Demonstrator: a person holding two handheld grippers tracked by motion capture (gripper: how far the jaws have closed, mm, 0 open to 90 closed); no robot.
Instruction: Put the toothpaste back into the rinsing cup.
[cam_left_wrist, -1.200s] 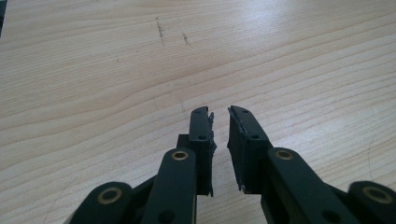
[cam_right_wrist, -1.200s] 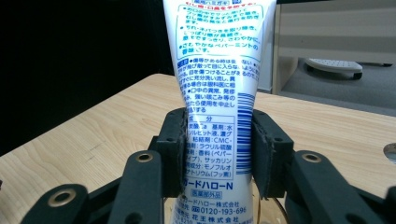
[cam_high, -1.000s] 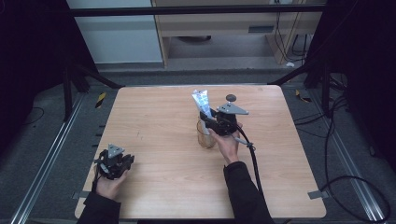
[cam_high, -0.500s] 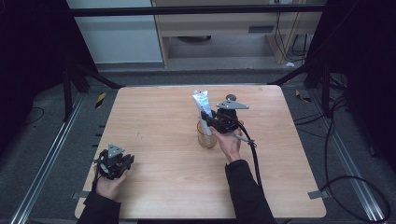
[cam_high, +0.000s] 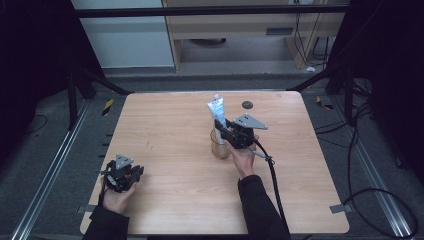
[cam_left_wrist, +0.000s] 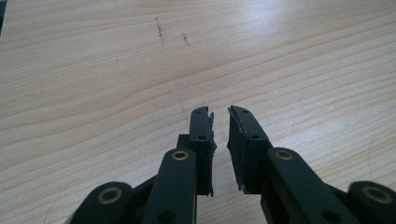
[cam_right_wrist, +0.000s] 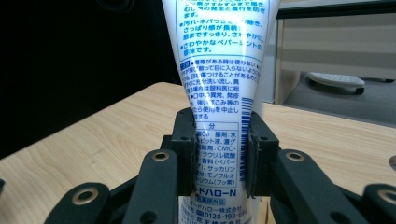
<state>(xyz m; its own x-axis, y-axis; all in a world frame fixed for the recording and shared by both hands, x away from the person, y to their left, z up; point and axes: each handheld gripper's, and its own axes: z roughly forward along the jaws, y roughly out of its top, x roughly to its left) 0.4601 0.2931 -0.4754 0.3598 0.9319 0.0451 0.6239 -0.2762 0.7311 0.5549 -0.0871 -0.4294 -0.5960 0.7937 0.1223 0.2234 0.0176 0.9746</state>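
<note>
A white and blue toothpaste tube (cam_high: 216, 109) stands upright, its lower end over or in a clear plastic cup (cam_high: 219, 147) at the middle of the wooden table (cam_high: 170, 125). My right gripper (cam_high: 220, 126) is shut on the tube. In the right gripper view the two jaws of the right gripper (cam_right_wrist: 219, 135) press the printed tube (cam_right_wrist: 219, 70) from both sides. My left gripper (cam_high: 136, 172) rests in a hand near the table's front left edge. In the left gripper view the left gripper (cam_left_wrist: 220, 114) has its jaws almost together, with nothing between them, above bare wood.
A small dark round disc (cam_high: 247, 104) lies on the table behind the cup. A cable (cam_high: 272, 175) trails from the right gripper along the forearm. Black frame posts and a metal rail (cam_high: 55, 165) flank the table.
The right gripper has shifted slightly with the tube, a little lower over the cup. The left gripper has stayed in place.
</note>
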